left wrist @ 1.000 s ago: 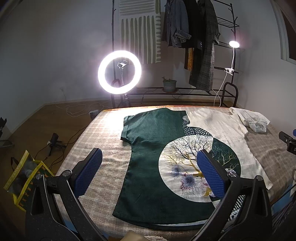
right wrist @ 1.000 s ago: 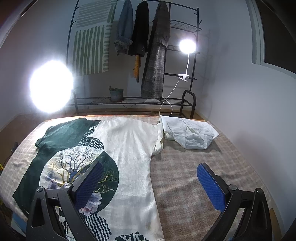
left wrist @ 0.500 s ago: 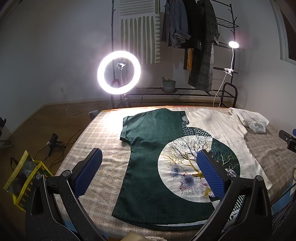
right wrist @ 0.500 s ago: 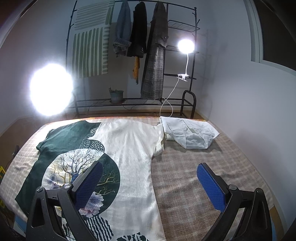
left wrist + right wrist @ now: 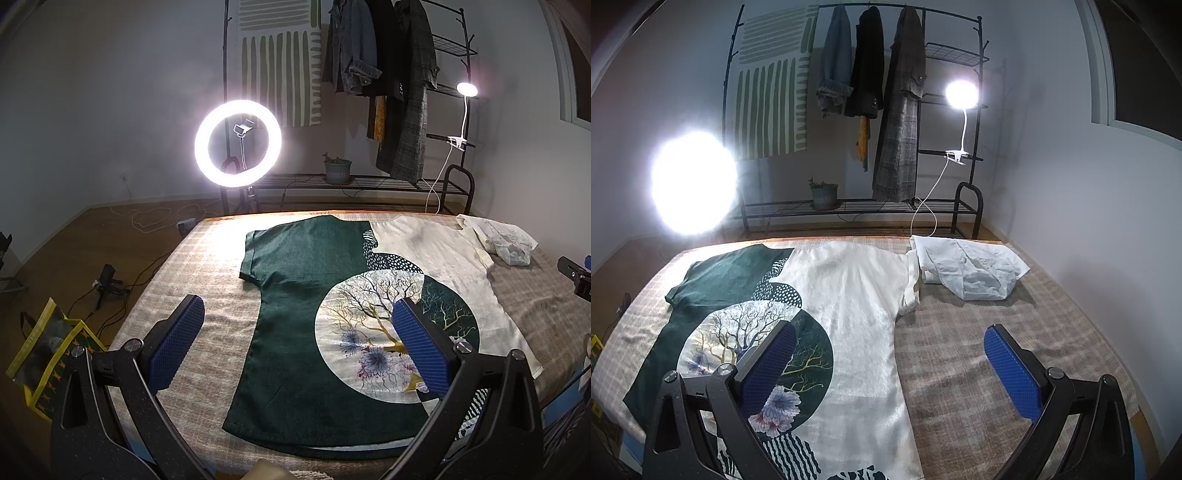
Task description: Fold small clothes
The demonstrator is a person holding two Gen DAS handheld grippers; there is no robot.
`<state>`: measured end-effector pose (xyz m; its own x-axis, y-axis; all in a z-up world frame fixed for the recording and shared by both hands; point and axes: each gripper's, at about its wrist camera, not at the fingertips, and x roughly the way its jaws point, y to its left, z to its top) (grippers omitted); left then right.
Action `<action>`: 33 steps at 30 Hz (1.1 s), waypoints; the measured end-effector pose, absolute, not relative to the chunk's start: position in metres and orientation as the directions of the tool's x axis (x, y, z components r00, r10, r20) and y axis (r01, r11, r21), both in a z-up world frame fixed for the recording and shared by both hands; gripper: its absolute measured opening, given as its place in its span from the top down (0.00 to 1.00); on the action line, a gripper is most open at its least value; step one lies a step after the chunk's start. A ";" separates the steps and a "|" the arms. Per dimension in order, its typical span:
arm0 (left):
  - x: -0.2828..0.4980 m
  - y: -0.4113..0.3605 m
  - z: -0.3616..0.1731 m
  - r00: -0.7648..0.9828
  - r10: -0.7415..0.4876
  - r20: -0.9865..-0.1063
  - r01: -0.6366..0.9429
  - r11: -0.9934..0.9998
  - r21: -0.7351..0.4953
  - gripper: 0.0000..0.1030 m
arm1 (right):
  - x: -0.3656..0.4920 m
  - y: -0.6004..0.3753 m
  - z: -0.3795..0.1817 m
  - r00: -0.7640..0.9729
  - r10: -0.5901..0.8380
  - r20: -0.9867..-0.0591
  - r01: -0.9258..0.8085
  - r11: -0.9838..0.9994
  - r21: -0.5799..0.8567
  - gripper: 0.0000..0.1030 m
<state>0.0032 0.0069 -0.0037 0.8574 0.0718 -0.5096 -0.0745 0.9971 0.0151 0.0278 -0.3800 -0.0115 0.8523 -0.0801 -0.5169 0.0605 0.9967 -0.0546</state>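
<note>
A bed covered in a beige checked blanket (image 5: 192, 302) fills both views and carries everything. Spread flat across it is the half dark-green, half cream short-sleeved T-shirt with a printed tree circle (image 5: 303, 332), front up, collar toward the far edge, both sleeves out and its hem near the close edge; nothing of it looks turned over, so by my reading its folding has not begun. At the far right corner, just beside the cream sleeve, lies a smaller white garment (image 5: 967, 271), bunched in a loose, rumpled heap; whether it counts as folded I cannot tell. The left tool (image 5: 299, 343) hovers over the green half with its blue pads wide apart, holding nothing. The right tool (image 5: 890, 373) hangs likewise spread and empty above the shirt's cream edge.
</note>
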 end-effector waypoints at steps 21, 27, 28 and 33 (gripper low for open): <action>-0.017 -0.003 0.025 0.943 0.092 -0.320 -0.086 0.996 0.032 0.00 | 0.009 -0.368 0.026 0.932 -0.026 -0.362 0.029 1.000 0.003 0.00; -0.016 -0.003 0.023 0.940 0.087 -0.329 -0.080 0.996 0.037 0.00 | 0.014 -0.371 0.027 0.928 0.003 -0.372 0.014 0.999 0.045 0.00; -0.016 -0.003 0.022 0.939 0.086 -0.333 -0.078 0.996 0.037 0.00 | 0.014 -0.370 0.025 0.927 0.003 -0.374 0.014 0.999 0.043 0.00; -0.015 -0.001 0.020 0.935 0.082 -0.346 -0.075 0.997 0.035 0.00 | 0.015 -0.368 0.022 0.924 0.000 -0.381 0.011 1.000 0.027 0.00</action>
<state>-0.0151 -0.0006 0.0200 0.9347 0.0824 -0.3456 -0.0750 0.9966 0.0349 0.0148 -0.3682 0.0221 0.9244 -0.0001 -0.3814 0.0115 0.9996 0.0275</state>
